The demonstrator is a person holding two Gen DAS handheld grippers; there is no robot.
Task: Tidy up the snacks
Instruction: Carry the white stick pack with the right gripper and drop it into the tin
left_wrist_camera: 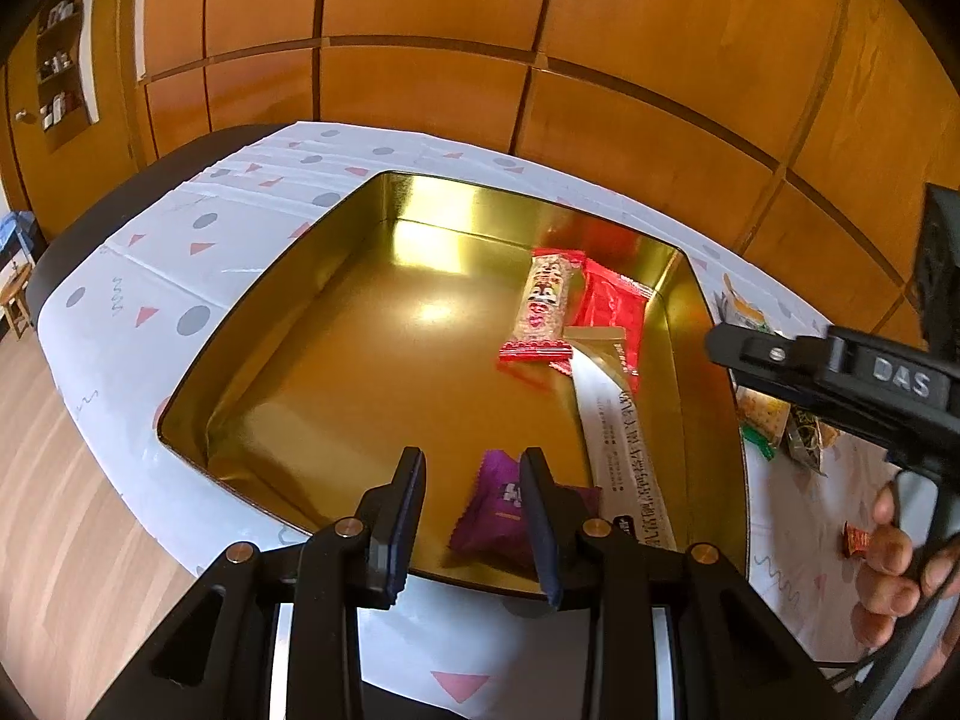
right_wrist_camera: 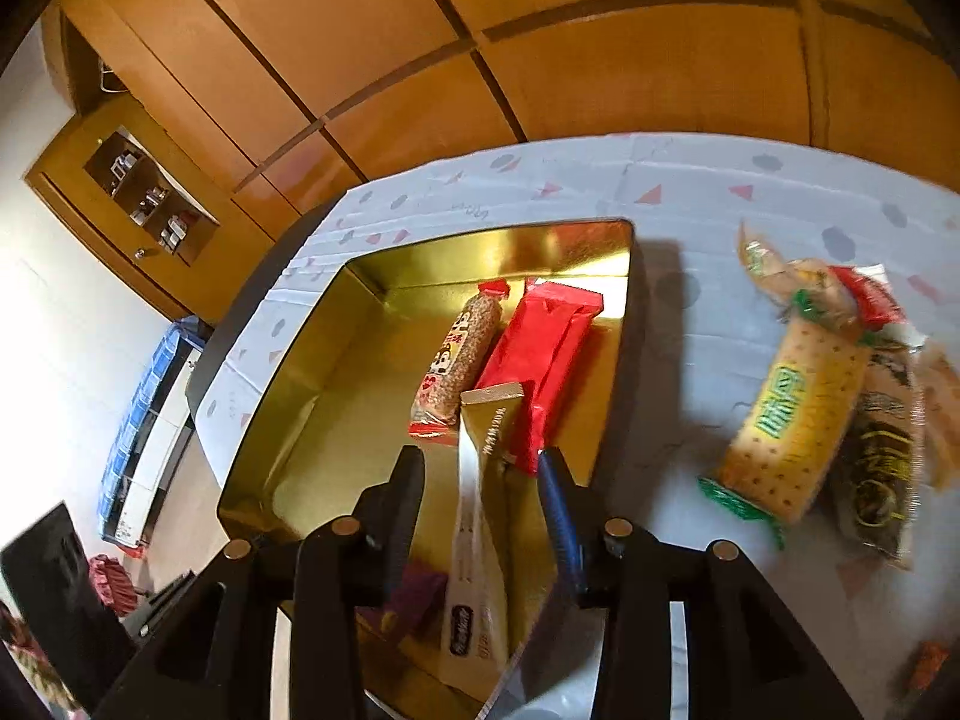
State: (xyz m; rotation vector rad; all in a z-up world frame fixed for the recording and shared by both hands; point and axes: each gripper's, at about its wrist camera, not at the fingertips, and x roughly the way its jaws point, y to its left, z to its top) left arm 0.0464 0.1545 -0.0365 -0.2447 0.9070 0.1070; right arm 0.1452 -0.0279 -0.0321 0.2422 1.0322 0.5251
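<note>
- I am holding my left gripper (left_wrist_camera: 477,516) over the near edge of the shiny gold metal tin (left_wrist_camera: 288,276); its fingers are spread apart and gripping nothing.
- A purple snack packet (left_wrist_camera: 498,510) is lying in the tin's near corner, just under those fingers.
- My right gripper (right_wrist_camera: 486,516) is hanging over the tin too, fingers released, and the long white and gold stick packet (right_wrist_camera: 480,516) is lying below them.
- A red foil packet (right_wrist_camera: 540,366) and a grainy bar in a red-ended wrapper (right_wrist_camera: 459,360) are sitting side by side at the tin's far side.
- A yellow cracker pack with green ends (right_wrist_camera: 786,420) is waiting with other packets on the white patterned desk (right_wrist_camera: 672,396), beside the tin.
</note>
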